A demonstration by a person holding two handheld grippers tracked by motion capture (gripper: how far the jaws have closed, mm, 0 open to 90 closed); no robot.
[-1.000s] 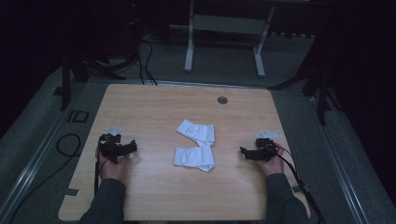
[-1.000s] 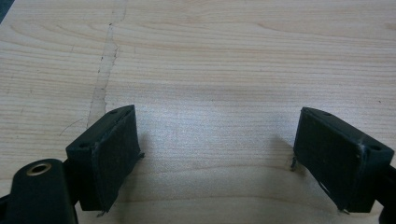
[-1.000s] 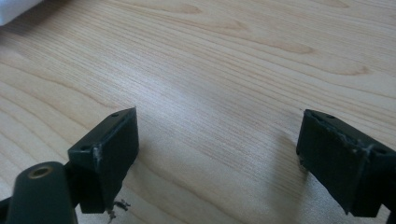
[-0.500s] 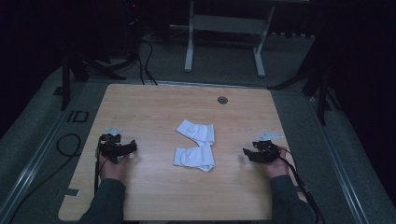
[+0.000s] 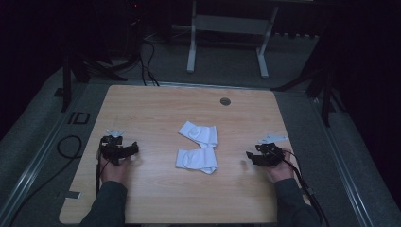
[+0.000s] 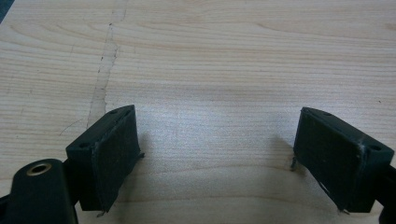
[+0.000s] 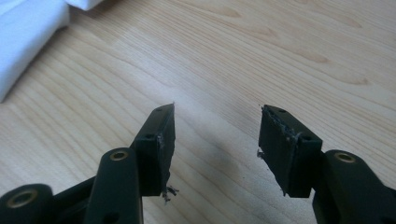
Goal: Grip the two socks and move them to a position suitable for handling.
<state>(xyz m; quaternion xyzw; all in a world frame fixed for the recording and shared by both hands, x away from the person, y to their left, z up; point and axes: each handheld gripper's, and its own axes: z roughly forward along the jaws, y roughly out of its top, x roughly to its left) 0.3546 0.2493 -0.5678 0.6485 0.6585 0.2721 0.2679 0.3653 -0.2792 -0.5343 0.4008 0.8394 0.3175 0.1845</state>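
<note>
- Two white socks lie near the middle of the wooden table (image 5: 156, 113), between the two claws; no box, bin or other container stands on the table, and the socks rest straight on the wood.
- The far sock (image 5: 198, 134) lies tilted, a little farther from the person; the near sock (image 5: 197, 160) lies flatter and closer to the person. Their right-hand ends touch or overlap, so the pair forms a loose sideways V.
- The left claw (image 5: 132, 149) sits low over the left part of the table, held in the left hand (image 5: 112, 168), and points toward the socks but is well apart from them.
- In the left gripper view its jaws stand wide apart, with bare wood grain between them and nothing gripped.
- The right claw (image 5: 249, 157) sits low over the right part of the table, held in the right hand (image 5: 279, 168), near the near sock yet not touching it.
- In the right gripper view its jaws are spread with bare wood between them, and a white sock edge (image 7: 28, 42) shows at the upper left, apart from the jaws.
- A small round grommet (image 5: 225, 101) is set in the table near its far edge, well away from the socks.
</note>
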